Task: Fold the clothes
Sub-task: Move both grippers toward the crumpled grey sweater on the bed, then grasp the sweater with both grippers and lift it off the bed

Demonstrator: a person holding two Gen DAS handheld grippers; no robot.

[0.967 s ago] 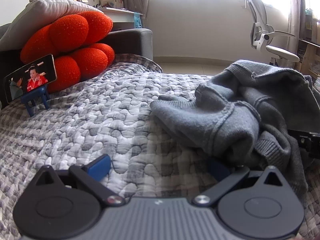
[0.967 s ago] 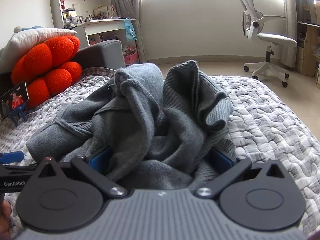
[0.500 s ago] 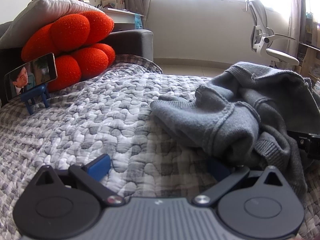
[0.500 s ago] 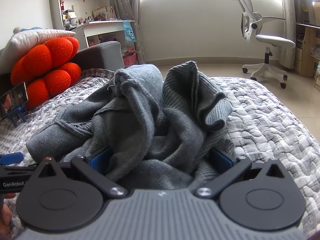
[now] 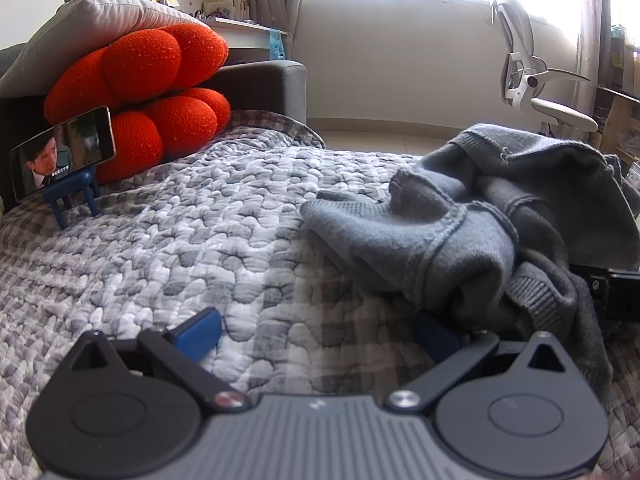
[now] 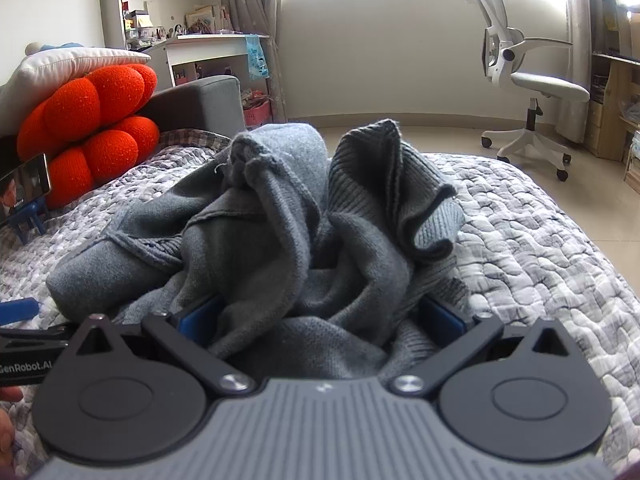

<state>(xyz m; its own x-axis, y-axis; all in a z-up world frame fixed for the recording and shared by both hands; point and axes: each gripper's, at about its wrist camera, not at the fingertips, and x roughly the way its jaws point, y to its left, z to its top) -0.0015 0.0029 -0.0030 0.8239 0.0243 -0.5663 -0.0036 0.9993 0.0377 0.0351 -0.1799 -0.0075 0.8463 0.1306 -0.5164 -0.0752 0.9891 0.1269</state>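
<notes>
A big bed is covered by a bumpy grey and white quilt (image 5: 192, 240). A grey sweater (image 6: 280, 232) is heaped in a crumpled pile on the quilt. In the right wrist view it is piled in the middle. In the left wrist view it is seen at 3 o'clock.

An orange puffy cushion (image 5: 152, 80) is propped at the head of the bed at 10 o'clock, under a white pillow (image 5: 92, 20). A white desk chair (image 6: 532, 80) is parked on the floor at 2 o'clock. A phone (image 5: 60, 156) is set on a small blue stand just in front of the cushion.

The right gripper (image 6: 320, 320) is spread wide, and sweater folds are bunched between its blue fingers (image 6: 200, 320). The left gripper (image 5: 316, 332) is spread wide too. Only quilt is seen between its fingers, and the right one is tucked under the sweater's edge.
</notes>
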